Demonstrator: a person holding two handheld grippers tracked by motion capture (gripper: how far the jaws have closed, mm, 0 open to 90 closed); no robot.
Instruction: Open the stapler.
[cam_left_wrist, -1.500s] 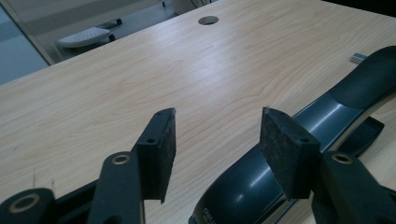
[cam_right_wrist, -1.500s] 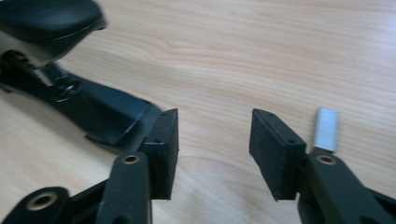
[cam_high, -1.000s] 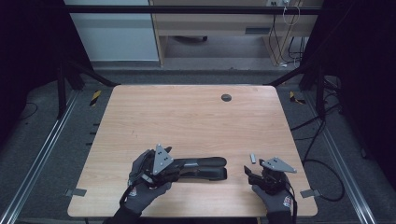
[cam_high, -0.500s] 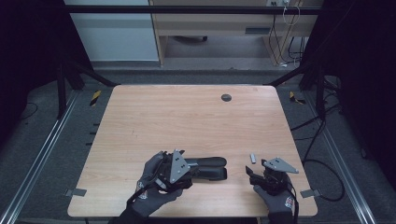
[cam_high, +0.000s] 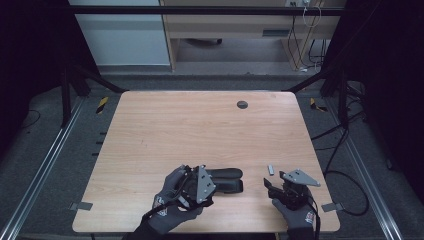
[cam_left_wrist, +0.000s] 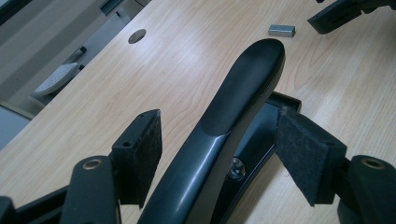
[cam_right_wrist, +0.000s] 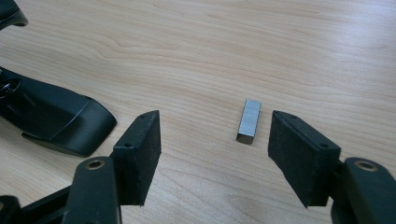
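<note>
Straddling black stapler (cam_left_wrist: 243, 88), your left tool (cam_left_wrist: 219, 154) spread; right tool (cam_right_wrist: 215, 154) spread around staple block (cam_right_wrist: 248, 120); stapler's screw visible from left gripper view.

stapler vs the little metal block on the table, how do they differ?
The stapler is black, long and curved; the metal block is grey, short and straight-edged. The stapler lies between the open jaws of the left gripper, with its top arm raised; the block lies ahead of the open right gripper, not between its pads. Both rest on the table.

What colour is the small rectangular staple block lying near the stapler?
Silver-grey metal small rectangular staple block, clearest in the right gripper view.
</note>
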